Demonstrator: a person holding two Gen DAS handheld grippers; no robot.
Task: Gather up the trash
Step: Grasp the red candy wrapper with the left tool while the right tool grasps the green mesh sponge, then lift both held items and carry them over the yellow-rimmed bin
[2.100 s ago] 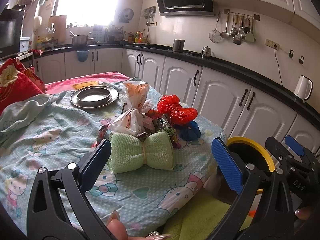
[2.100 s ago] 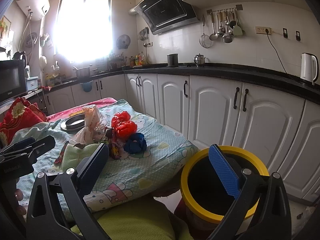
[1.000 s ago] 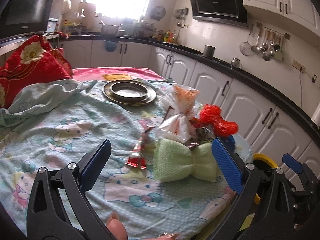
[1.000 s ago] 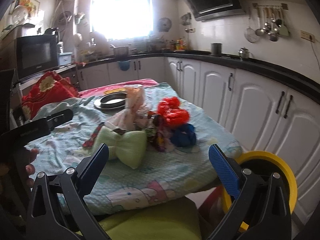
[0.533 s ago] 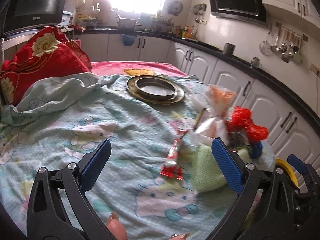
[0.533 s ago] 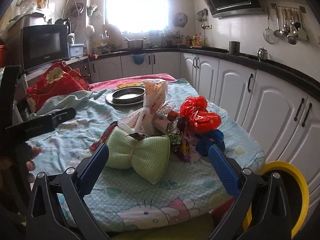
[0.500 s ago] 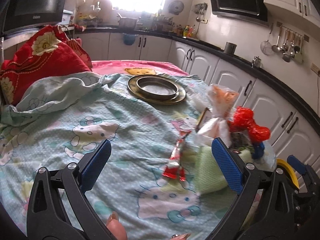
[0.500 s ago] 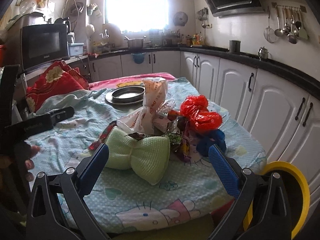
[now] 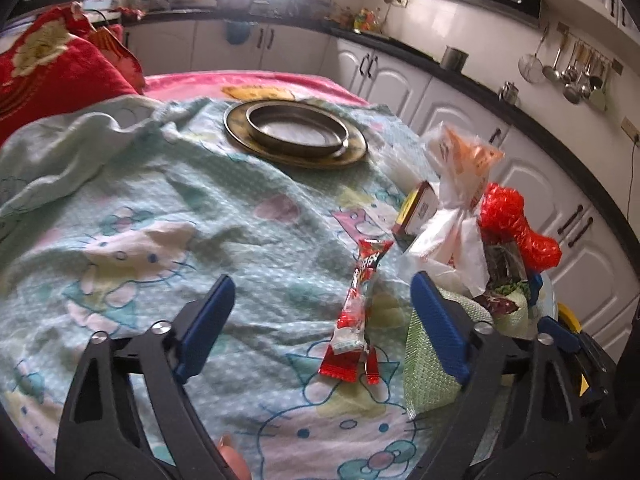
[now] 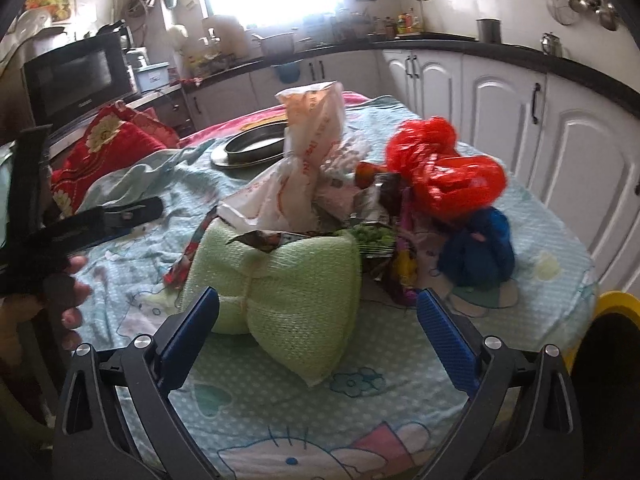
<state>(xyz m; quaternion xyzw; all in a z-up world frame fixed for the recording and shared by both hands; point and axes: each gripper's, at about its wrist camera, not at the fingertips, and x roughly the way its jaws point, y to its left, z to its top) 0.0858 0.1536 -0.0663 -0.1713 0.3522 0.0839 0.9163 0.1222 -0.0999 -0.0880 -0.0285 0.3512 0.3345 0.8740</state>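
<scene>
A pile of trash sits at the right of the cloth-covered table (image 9: 168,216): a white and orange plastic bag (image 10: 304,160), a red plastic bag (image 10: 444,172), a blue bag (image 10: 480,256), snack wrappers and a green cloth bundle (image 10: 288,288). A long red wrapper (image 9: 356,312) lies apart on the cloth, ahead of my left gripper (image 9: 320,280) and in line with its gap. That gripper's jaws are closing, with nothing touching the pads. My right gripper (image 10: 318,294) stands wide open just in front of the green bundle, not touching it.
A yellow-rimmed bin (image 10: 616,300) stands off the table's right edge. A metal plate with a ring dish (image 9: 296,132) sits at the far side, a small box (image 9: 416,212) by the bags, a red cushion (image 9: 52,68) at the left. White cabinets (image 10: 580,168) line the wall.
Both grippers came lower and closer to the table. The left view swung left, bringing the red wrapper in line with its gap, and its jaws have narrowed. The green bundle looms larger in the right view.
</scene>
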